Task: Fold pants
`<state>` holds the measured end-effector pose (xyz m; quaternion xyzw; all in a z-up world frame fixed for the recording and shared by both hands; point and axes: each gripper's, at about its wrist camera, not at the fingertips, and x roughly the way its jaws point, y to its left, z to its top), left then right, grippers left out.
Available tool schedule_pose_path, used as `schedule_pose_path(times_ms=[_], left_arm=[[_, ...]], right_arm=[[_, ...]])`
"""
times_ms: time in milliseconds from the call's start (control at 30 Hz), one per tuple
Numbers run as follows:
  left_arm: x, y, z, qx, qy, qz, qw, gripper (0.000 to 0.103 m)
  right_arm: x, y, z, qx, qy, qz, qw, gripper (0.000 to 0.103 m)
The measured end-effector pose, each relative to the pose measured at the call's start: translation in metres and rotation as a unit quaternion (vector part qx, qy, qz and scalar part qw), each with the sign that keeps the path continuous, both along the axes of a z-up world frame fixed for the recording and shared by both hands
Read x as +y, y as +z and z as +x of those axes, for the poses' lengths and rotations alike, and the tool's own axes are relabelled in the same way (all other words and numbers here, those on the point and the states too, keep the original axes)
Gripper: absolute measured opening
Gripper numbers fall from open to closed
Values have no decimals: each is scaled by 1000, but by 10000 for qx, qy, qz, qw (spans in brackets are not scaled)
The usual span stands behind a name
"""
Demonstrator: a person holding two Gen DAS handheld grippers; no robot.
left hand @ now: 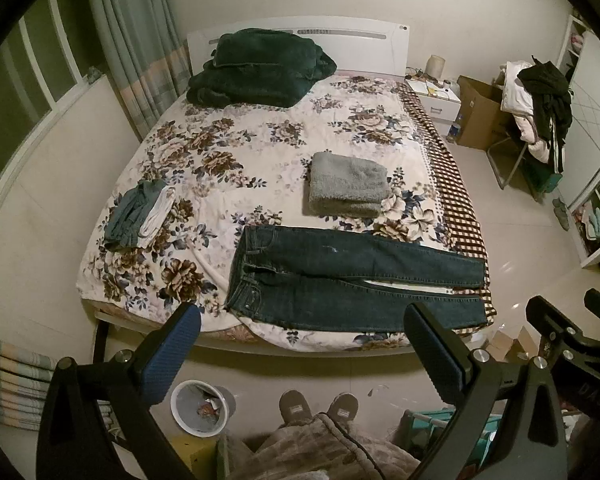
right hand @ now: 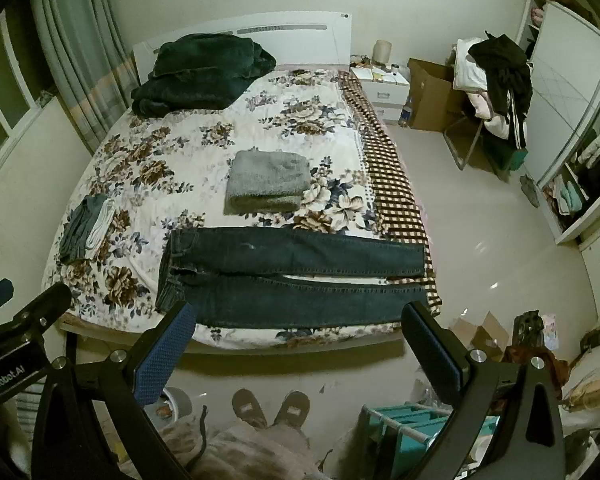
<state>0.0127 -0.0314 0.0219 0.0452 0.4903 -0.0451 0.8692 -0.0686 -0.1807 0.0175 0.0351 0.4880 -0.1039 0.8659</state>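
Left wrist view alone shows a white bin (left hand: 199, 407) on the floor. Dark jeans (left hand: 348, 278) lie flat at the bed's (left hand: 260, 136) near edge, 2 legs parallel, long axis crosswise, waistband left, hems right. Left gripper (left hand: 302, 350) and right gripper (right hand: 298, 346): both wide open, empty, above the floor.

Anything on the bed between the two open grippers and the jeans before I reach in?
Nothing visible. The jeans lie flat along the bed's near edge, directly ahead of the left gripper and right gripper. The grey folded towel sits beyond them.
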Motion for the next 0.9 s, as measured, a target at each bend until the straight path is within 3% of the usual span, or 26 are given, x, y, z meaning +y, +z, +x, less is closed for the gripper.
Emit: schedule_pose_path(times_ms=[267,500,667,900], left_arm=[[-4,-11,1,47,-63,-25,10000,103],[5,-34,40,-421,16,128,9990,103],[16,-66,86,-513,117,244,9983,103],[1,-137,165,-112,187,522,9984,103]], right_arm=[[6,-17,3,76,-114,69,9999,103],[5,-41,27,-249,-430,-36,9988,103],[-9,-80,67,-333,-675,-233,9969,103],[-64,-164,158,205,-864,-432,9951,103]])
